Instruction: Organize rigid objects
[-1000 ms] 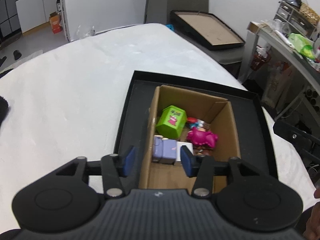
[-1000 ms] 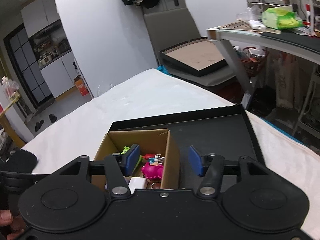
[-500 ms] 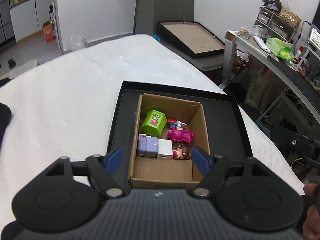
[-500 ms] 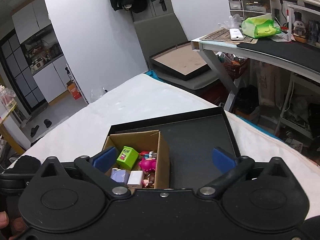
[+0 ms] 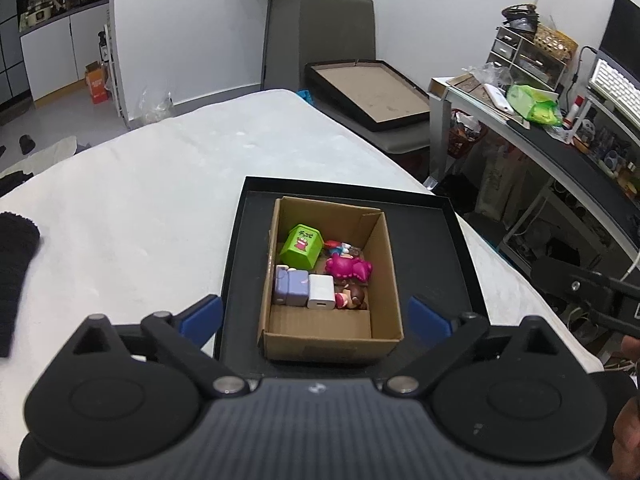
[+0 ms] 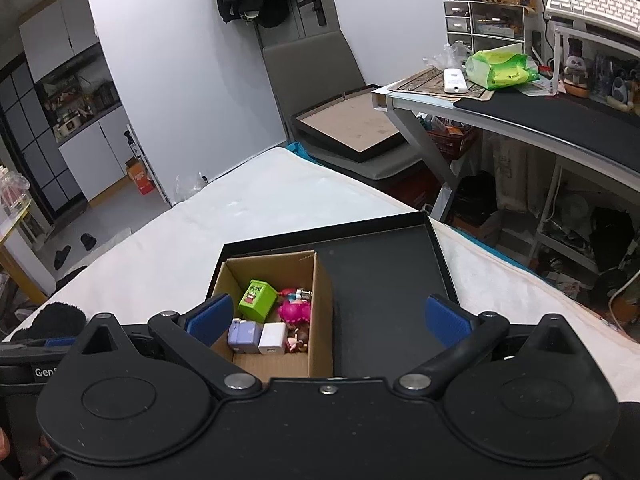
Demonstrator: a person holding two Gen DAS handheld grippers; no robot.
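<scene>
A cardboard box (image 5: 390,280) stands in a black tray (image 5: 432,240) on the white bed. It holds a green cube (image 5: 301,246), a pink toy (image 5: 348,268), a purple block (image 5: 291,289), a white charger (image 5: 321,291) and small figures. My left gripper (image 5: 316,319) is open and empty, above and before the box. My right gripper (image 6: 328,317) is open and empty, above the box (image 6: 320,312) and the tray (image 6: 384,280). The green cube (image 6: 257,300), purple block (image 6: 244,335) and charger (image 6: 273,338) show there too.
A black cloth (image 5: 14,276) lies at the bed's left edge. A grey chair with a black framed board (image 5: 372,94) stands beyond the bed. A cluttered desk (image 6: 540,112) is on the right. The right gripper's body (image 5: 588,288) shows at the right edge.
Both grippers have opened wide and pulled up and back from the box. The toys inside the box have not moved.
</scene>
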